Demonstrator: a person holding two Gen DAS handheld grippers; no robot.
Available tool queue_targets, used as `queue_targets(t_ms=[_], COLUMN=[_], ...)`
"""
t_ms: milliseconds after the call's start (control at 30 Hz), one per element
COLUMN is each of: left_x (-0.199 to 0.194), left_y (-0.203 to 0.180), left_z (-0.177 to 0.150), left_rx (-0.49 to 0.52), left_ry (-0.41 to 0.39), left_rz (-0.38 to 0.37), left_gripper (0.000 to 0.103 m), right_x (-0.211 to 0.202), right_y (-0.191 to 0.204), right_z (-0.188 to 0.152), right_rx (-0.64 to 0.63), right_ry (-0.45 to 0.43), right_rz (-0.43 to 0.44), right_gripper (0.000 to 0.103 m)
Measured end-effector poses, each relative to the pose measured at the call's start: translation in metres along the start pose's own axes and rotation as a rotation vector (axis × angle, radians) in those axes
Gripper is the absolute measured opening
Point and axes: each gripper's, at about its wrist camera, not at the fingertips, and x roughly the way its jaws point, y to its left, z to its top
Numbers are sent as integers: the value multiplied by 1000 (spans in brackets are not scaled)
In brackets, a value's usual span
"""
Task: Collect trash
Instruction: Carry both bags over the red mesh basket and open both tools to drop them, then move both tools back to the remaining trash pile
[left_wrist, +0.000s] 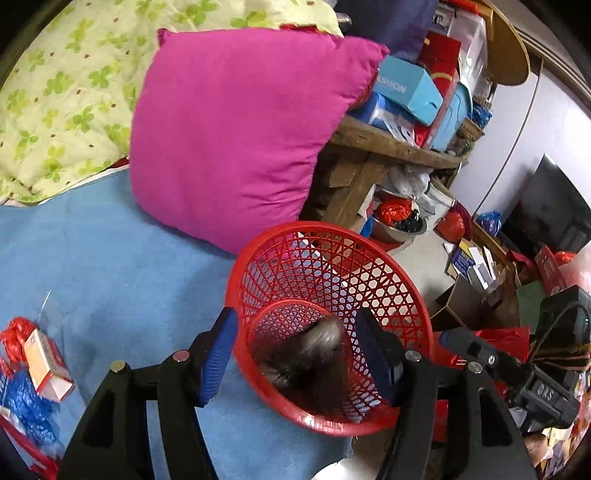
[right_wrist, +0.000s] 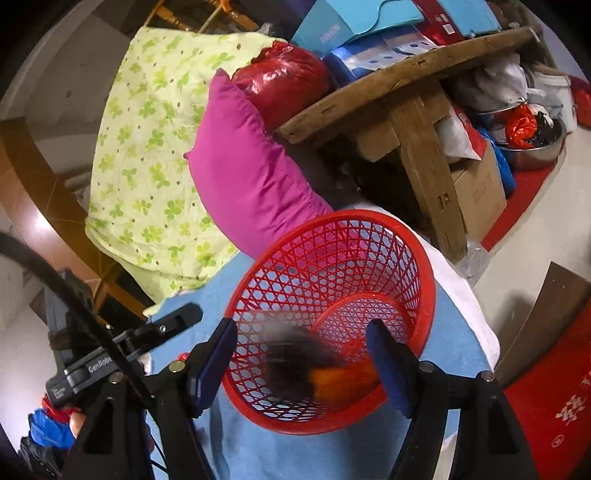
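Note:
A red mesh basket (left_wrist: 380, 280) (right_wrist: 369, 236) lies tilted on the blue blanket (left_wrist: 110, 258). A blurred dark piece of trash (left_wrist: 314, 354) (right_wrist: 291, 365) is inside it, with an orange piece (right_wrist: 343, 380) beside it in the right wrist view. My left gripper (left_wrist: 295, 362) is open, its fingers on either side of the basket's near rim. My right gripper (right_wrist: 303, 362) is open over the basket mouth, holding nothing. More trash lies at the left: a small orange and white box (left_wrist: 46, 365) with red and blue plastic bags (left_wrist: 22, 406).
A magenta pillow (left_wrist: 236, 133) and a green-flowered quilt (left_wrist: 62, 92) lie behind the basket. A wooden bench (right_wrist: 417, 122) piled with boxes stands to the right. The floor beyond holds a metal bowl (right_wrist: 535, 151), cartons and bags.

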Motion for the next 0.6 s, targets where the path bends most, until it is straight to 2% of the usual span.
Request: queue_targets(t_ms=[133, 267, 433, 600], left_x=[-39, -90, -165, -236], left_y=[18, 55, 132, 206], left_z=[-21, -59, -131, -206], left_rx=[-6, -32, -120, -254], left_ry=[-61, -112, -138, -137], left_rz=[32, 128, 349, 588], left_gripper=[67, 67, 67, 67], right_x=[-15, -34, -43, -16], right_y=[13, 34, 79, 136], right_z=[-8, -19, -39, -74], right_rx=[-49, -109, -211, -299], right_ry=[-64, -106, -105, 12], right_rz=[10, 43, 115, 190], right_gripper=[75, 75, 75, 75])
